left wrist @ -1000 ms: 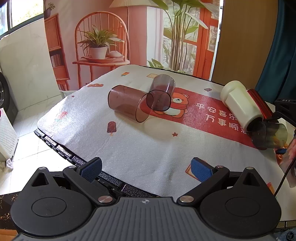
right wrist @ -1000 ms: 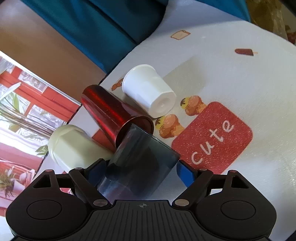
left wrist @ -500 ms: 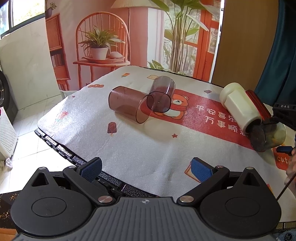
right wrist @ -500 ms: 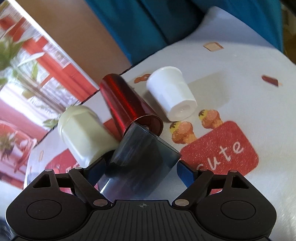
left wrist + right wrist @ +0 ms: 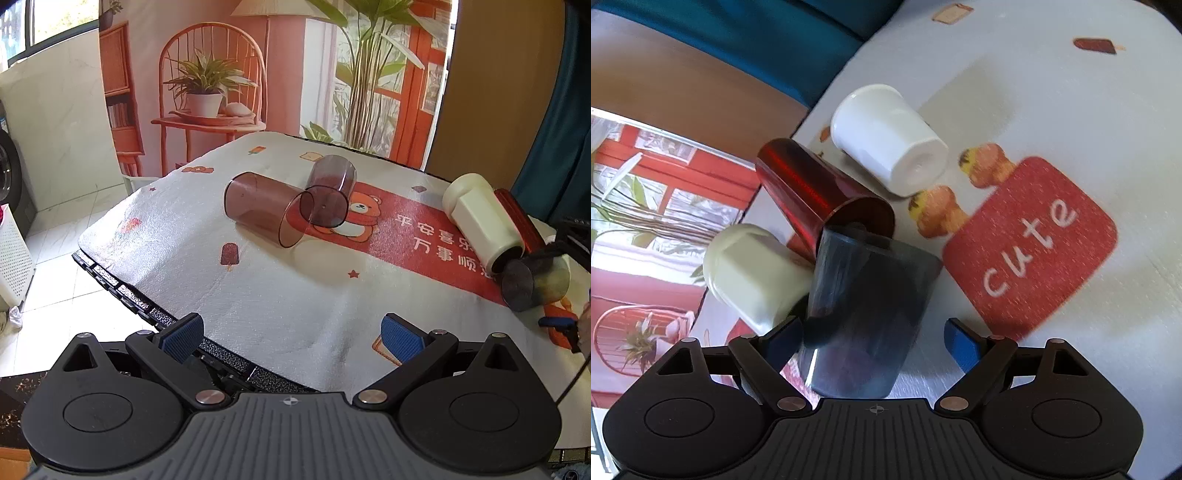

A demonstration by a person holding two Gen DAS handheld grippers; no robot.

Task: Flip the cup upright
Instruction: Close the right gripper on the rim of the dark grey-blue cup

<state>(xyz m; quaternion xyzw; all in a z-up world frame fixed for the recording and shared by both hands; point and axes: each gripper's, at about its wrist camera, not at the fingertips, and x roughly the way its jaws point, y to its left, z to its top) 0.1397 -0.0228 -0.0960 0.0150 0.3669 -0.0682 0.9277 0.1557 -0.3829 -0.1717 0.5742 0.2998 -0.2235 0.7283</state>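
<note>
A dark smoky translucent cup lies on its side between the fingers of my right gripper. The jaws stand wide around it and a gap shows on the right side, so the gripper is open. The cup also shows at the far right of the left wrist view, base toward the camera. A red metallic cup, a cream cup and a white cup lie on their sides just beyond it. My left gripper is open and empty over the near table edge.
Two brown translucent cups lie on their sides mid-table in the left wrist view. The table has a white printed cloth. The table's left edge drops to a tiled floor. A teal curtain hangs behind.
The right gripper's view has rotated and shifted around the dark cup, which stays between its fingers. In the left wrist view the dark cup has shifted slightly. The left gripper has barely moved.
</note>
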